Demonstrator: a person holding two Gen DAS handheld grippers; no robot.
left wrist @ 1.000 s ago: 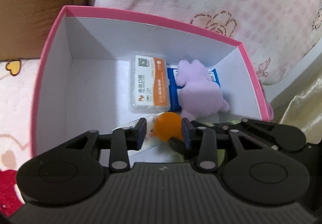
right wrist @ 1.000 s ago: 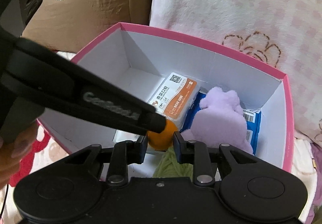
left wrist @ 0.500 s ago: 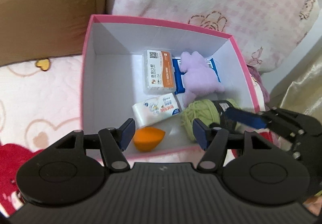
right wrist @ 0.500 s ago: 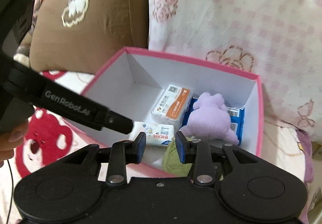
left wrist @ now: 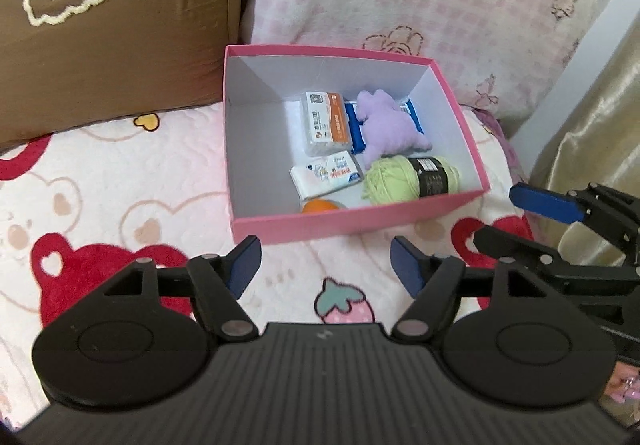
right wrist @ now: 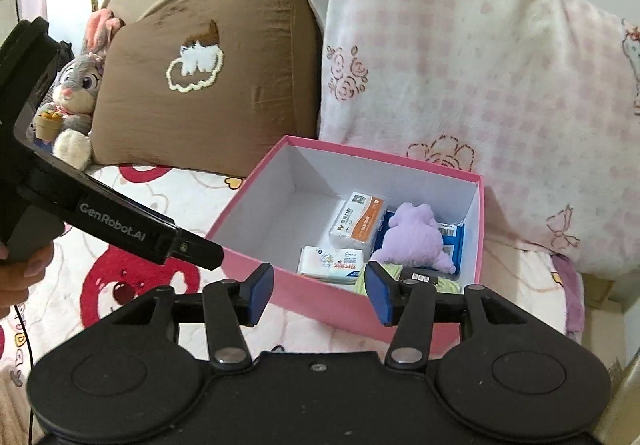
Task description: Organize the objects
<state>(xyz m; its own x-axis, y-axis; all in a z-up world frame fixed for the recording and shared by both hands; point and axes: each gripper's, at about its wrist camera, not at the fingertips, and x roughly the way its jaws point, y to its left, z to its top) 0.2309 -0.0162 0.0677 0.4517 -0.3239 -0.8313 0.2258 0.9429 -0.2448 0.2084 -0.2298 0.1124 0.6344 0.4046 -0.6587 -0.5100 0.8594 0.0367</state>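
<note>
Pink bedding printed with red bears (left wrist: 120, 181) carries an open pink cardboard box (left wrist: 360, 223). Inside lie an orange teardrop sponge (left wrist: 320, 206), a green yarn ball (left wrist: 404, 179), a purple plush toy (left wrist: 386, 125) and 2 tissue packs (left wrist: 326, 177). Both the left gripper (left wrist: 326, 265) and the right gripper (right wrist: 320, 287) hover before the box, jaws opening, nothing between them.

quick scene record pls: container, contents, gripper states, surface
container: pink box, open top, white inside
contents: orange-labelled pack, purple plush, blue packet under the plush, tissue pack, green yarn ball, orange sponge
left gripper: jaws opening, nothing between
right gripper: jaws opening, nothing between
surface: bear-print bedspread
</note>
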